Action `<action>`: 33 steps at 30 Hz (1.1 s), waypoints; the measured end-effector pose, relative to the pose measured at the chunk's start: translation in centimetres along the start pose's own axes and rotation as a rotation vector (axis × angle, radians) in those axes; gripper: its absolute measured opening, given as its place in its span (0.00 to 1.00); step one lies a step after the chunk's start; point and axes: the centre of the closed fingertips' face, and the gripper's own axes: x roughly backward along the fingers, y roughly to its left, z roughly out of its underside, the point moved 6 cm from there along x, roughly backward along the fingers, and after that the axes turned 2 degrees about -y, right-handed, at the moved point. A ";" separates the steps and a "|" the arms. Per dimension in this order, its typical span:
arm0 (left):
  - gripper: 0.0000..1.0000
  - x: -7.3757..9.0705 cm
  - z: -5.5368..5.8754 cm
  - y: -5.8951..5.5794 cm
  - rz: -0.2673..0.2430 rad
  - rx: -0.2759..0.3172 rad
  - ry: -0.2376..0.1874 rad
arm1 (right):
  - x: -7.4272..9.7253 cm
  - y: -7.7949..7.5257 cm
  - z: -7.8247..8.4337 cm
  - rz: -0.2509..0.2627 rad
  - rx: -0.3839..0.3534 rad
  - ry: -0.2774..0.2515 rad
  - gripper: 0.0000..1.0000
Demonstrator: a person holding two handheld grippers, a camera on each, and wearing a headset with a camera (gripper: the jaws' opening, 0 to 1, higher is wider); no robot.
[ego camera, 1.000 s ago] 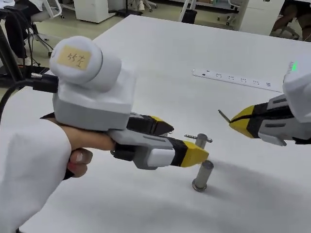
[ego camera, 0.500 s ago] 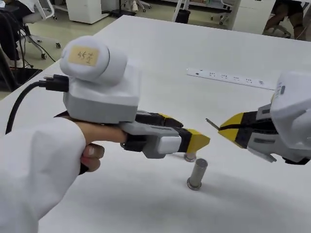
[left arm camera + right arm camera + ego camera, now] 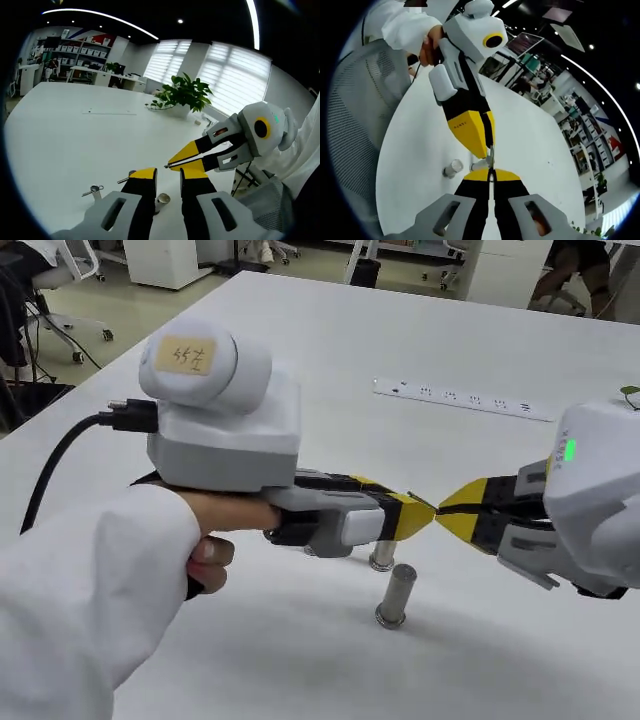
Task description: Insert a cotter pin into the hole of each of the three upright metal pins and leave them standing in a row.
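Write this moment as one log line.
left gripper open | right gripper shut on cotter pin | tips close together near bare metal pin

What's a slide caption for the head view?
Left gripper and right gripper, holding a cotter pin, meet tip to tip above two upright metal pins.

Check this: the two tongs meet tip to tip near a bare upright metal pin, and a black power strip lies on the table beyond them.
Wrong on colour: the power strip is white, not black, as the head view shows. The left tongs and right tongs do meet tip to tip near the bare metal pin.
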 end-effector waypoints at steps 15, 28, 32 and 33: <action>0.05 -0.4 0.2 0.0 0.007 0.017 0.004 | -0.3 0.3 -0.5 -0.008 0.052 -0.003 0.00; 0.01 -0.4 0.2 0.3 0.003 0.024 0.006 | -0.4 0.4 -1.0 -0.015 0.055 -0.016 0.00; 0.00 -0.4 0.3 0.4 0.001 0.021 0.009 | -0.4 0.4 -1.2 -0.017 0.060 -0.017 0.00; 0.00 -0.3 0.3 0.4 0.001 0.021 0.009 | -0.4 0.4 -1.2 -0.016 0.061 -0.017 0.00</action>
